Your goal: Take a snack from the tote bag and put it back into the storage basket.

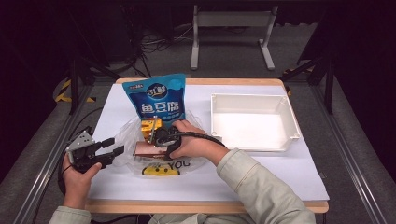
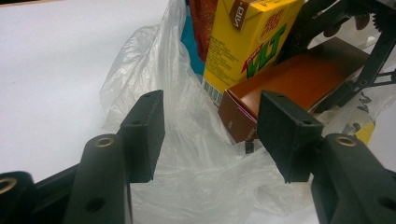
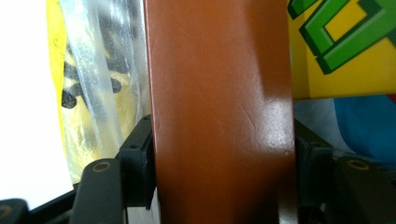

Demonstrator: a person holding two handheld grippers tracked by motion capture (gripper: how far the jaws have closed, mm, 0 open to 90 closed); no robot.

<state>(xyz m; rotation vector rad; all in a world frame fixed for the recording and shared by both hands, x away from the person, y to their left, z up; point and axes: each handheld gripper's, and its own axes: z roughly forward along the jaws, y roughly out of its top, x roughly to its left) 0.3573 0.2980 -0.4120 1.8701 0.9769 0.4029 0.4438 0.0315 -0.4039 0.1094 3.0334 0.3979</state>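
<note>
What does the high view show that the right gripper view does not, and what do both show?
High view alone: the white tray on the table's right side, the blue snack bag standing upright, and the left claw at the left edge of the clear plastic bag.

Right gripper view alone: how the right claw has its pads pressed on both sides of the brown box.

Both: the brown box, the yellow drink carton beside it, and the plastic bag.

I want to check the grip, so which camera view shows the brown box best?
The right gripper view: the brown box sits close up between both jaws. The left gripper view shows its end in the bag; the high view shows a sliver beside the hand.
</note>
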